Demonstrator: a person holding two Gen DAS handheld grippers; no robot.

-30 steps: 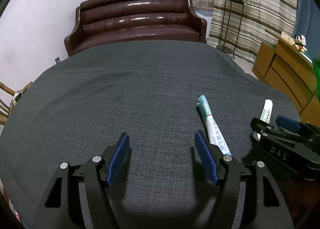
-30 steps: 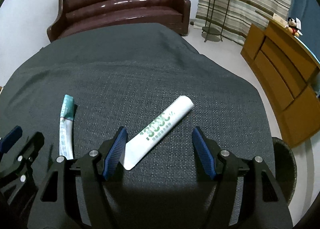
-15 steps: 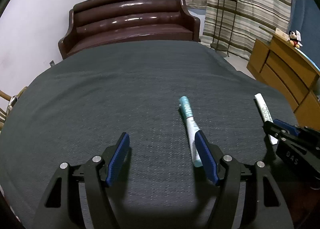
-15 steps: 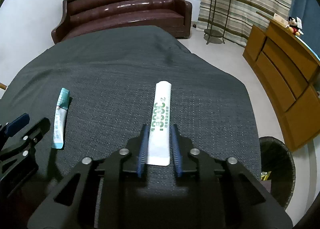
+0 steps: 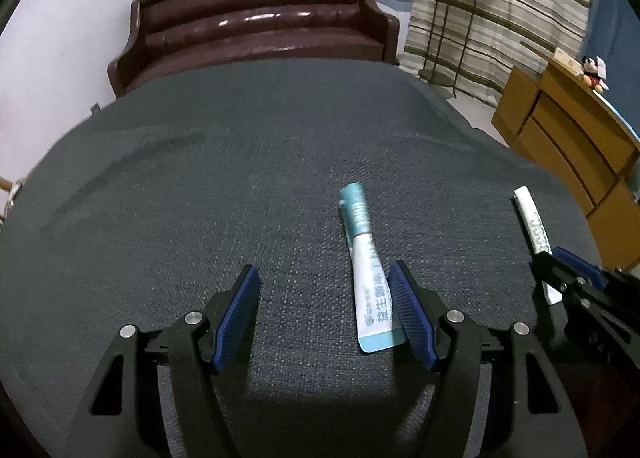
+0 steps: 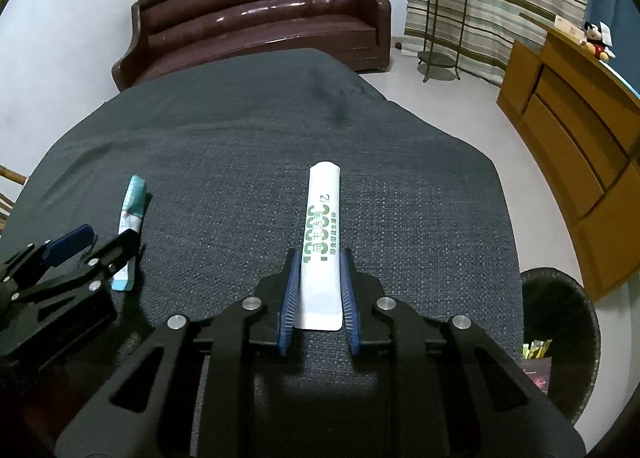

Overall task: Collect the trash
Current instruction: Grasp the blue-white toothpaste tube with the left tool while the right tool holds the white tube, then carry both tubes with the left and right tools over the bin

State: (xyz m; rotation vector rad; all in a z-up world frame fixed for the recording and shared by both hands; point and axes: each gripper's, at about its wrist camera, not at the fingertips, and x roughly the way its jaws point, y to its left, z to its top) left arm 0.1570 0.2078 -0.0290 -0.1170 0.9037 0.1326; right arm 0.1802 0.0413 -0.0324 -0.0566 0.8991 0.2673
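Covering the table, dark grey cloth point(image 6: 240, 162), brown sofa point(image 6: 256, 6) behind, right fingers point(image 6: 346, 278) clamping white sachet point(image 6: 322, 242), left fingers point(image 5: 240, 298) spread, empty.

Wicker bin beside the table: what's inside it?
The wicker bin holds a few yellow-green sachets and a dark wrapper near its rim. The table edge hides the rest.
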